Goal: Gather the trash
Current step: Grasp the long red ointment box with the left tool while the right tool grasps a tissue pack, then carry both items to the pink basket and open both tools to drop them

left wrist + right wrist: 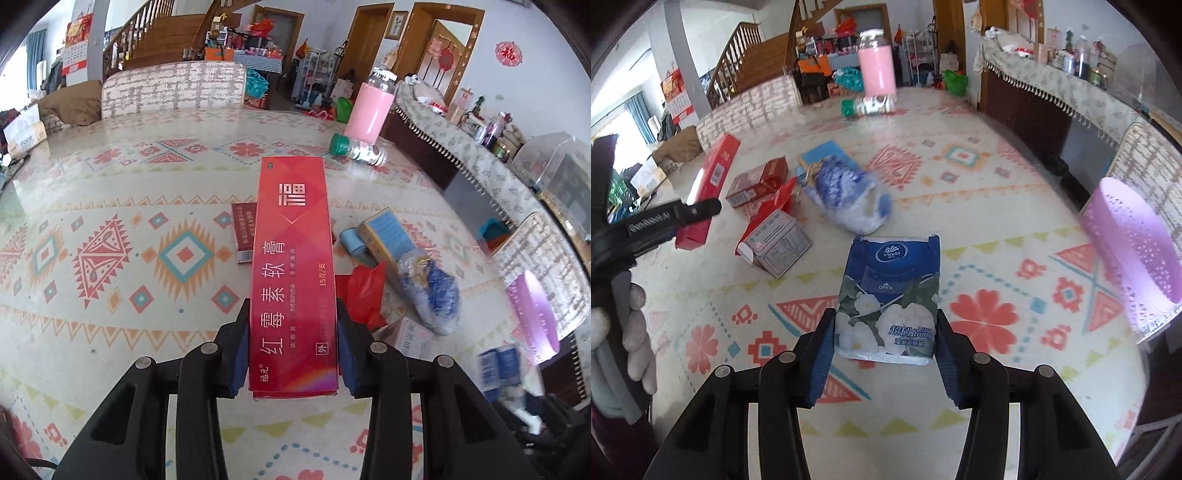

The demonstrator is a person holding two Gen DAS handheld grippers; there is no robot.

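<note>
My left gripper (292, 325) is shut on a long red ointment box (293, 258) and holds it above the table; the box also shows in the right wrist view (709, 184), held by the left gripper. My right gripper (886, 332) is shut on a blue Vinda tissue pack (892, 295), lifted over the patterned tablecloth (979, 229). A purple perforated basket (1130, 254) stands at the table's right edge; it also shows in the left wrist view (533, 314).
Loose trash lies mid-table: a dark red carton (757, 181), a grey-white carton (775, 247), a crumpled blue-white plastic bag (849, 195), a blue-topped box (388, 232). A pink bottle (877, 66) and a fallen green-capped bottle (866, 105) are at the far edge.
</note>
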